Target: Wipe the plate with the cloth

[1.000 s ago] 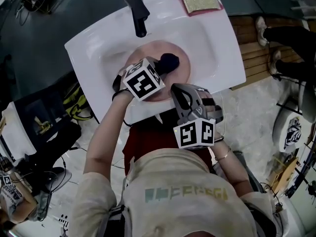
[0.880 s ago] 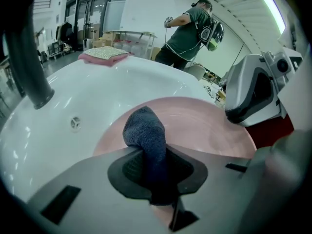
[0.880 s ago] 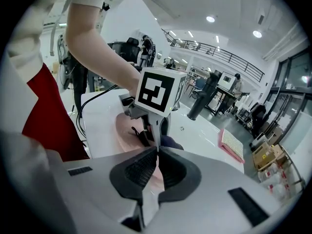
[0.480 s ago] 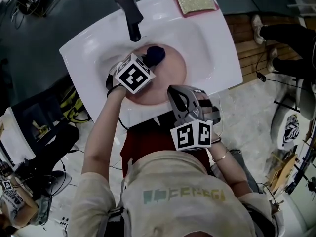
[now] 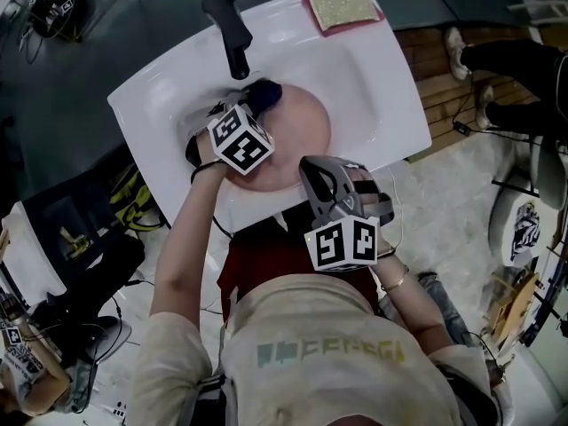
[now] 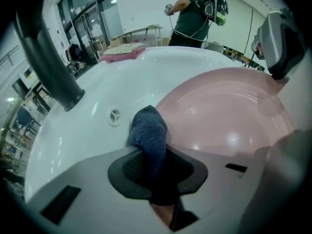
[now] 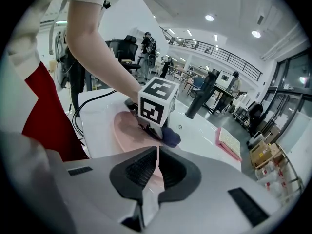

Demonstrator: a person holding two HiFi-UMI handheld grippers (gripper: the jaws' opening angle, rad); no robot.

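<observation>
Two grippers head our list, both closed on something. Nearest the body we enter the right gripper (image 7: 157, 172). Its jaws are pressed together on the near rim of the plate (image 5: 300, 136), and only a thin pale edge shows between the ribbed pads (image 7: 139, 168). The plate itself is round and pink, and it lies in the bowl of the white sink (image 5: 382, 78). Next we enter the left gripper (image 6: 156, 167), held over the plate's left side with its marker cube facing upward in the head view. Its jaws are clamped on the dark blue cloth (image 6: 148, 130). The cloth bunches out past the jaw tips and sits at the plate's far left rim, where the pink surface meets the white basin. Just beside the cloth, on its left in the left gripper view, we note the small round drain (image 6: 114, 116). Beyond that, the black faucet (image 5: 231, 25) rises from the sink's back edge and arches over the bowl. At the sink's far right corner rests a yellowish scrub pad (image 5: 342, 0) on a pink base. Farthest, well apart from the sink, we list a person (image 6: 195, 11) in a green top, seen from behind.
</observation>
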